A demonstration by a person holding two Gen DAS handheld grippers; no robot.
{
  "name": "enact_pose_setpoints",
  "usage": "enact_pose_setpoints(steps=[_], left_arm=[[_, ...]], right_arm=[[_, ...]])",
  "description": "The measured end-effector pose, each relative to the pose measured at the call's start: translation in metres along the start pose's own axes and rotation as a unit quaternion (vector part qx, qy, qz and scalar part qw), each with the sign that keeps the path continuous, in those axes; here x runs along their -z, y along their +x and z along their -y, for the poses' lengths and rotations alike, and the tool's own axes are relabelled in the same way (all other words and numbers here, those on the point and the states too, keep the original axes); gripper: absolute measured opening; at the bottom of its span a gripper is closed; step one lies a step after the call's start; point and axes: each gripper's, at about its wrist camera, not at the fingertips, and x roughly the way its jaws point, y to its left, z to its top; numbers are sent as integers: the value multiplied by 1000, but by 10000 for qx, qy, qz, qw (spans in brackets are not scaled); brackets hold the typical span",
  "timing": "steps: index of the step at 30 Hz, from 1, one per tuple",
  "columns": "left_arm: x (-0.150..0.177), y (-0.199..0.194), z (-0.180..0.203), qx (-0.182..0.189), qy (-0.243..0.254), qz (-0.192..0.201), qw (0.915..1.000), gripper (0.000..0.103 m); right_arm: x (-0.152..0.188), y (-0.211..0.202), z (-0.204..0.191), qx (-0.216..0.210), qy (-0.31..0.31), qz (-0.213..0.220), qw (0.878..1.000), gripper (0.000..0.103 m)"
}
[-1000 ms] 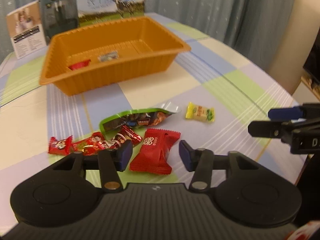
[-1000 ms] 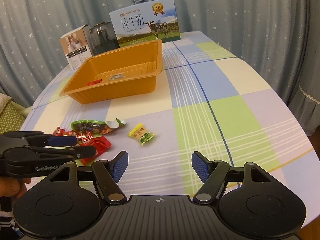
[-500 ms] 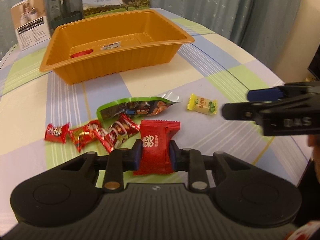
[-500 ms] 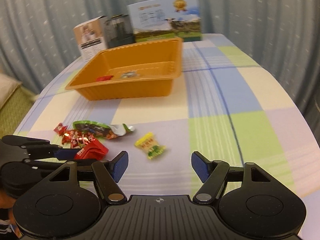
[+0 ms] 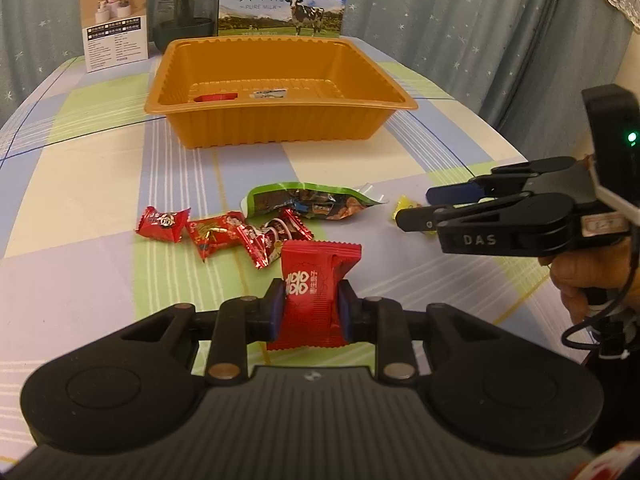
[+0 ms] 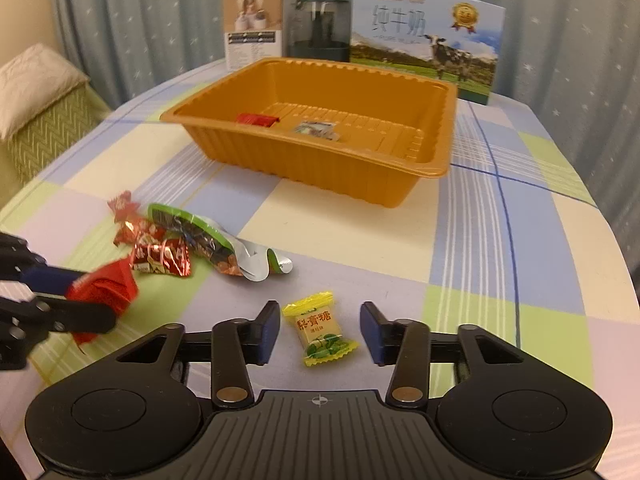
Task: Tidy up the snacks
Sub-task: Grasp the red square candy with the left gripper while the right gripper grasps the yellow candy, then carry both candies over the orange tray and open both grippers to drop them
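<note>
Clenching the red packet (image 5: 314, 292), the left gripper (image 5: 308, 312) should carry it level to the tray (image 5: 280, 120) at upper centre; the right gripper (image 6: 320, 332), released, straddles the yellow candy (image 6: 320, 328).

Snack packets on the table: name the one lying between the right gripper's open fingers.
The yellow candy with green print, between the right gripper fingers; the others are red or green-edged.
</note>
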Motion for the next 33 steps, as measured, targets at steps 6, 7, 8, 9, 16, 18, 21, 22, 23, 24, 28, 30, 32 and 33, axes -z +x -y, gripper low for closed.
enact_pose_setpoints(steps=[6,7,8,9,16,18,21,22,23,24,28,30,32,33], left_arm=[[1,-1,-3,37,-123,30,9999,25],[1,-1,-3,43,-133,29,9999,25],[1,-1,-3,43,-140,27,9999,25],[1,-1,-3,41,-148,24,9999,25],[-6,-9,-6,-49,-263,120,9996,25],[-10,-13,-5,-79,-300,173,9994,25],[-16,-17,-5,-146,-363,239,9989,25],[-18,-19,-5,-166,-383,262,9988,25],[-20,-21,-4,-178,-400,280,9986,25],[-22,-22,-4,-192,-415,294,9985,25],[-31,-28,-2,-250,-425,334,9982,25],[-36,-31,-1,-280,-433,361,9980,25],[-40,-34,-1,-293,-431,397,9978,25],[-42,-35,-1,-292,-426,408,9978,25]], right_arm=[[4,-1,-1,5,57,-30,10000,21],[4,-2,-2,8,85,-40,10000,21],[5,-4,-2,14,119,-44,9999,21],[6,-5,-3,19,167,-46,9998,21],[6,-34,-7,15,661,202,9976,21],[6,-42,-8,39,826,263,9962,21],[5,-54,-12,109,1053,314,9939,21],[5,-57,-13,121,1126,317,9931,21],[5,-59,-13,134,1181,318,9924,21],[5,-62,-15,145,1224,323,9919,21],[2,-70,-19,101,1272,384,9911,21],[-2,-73,-22,97,1249,437,9912,21],[-7,-77,-24,86,1247,484,9910,21],[-10,-78,-24,86,1242,507,9909,21]])
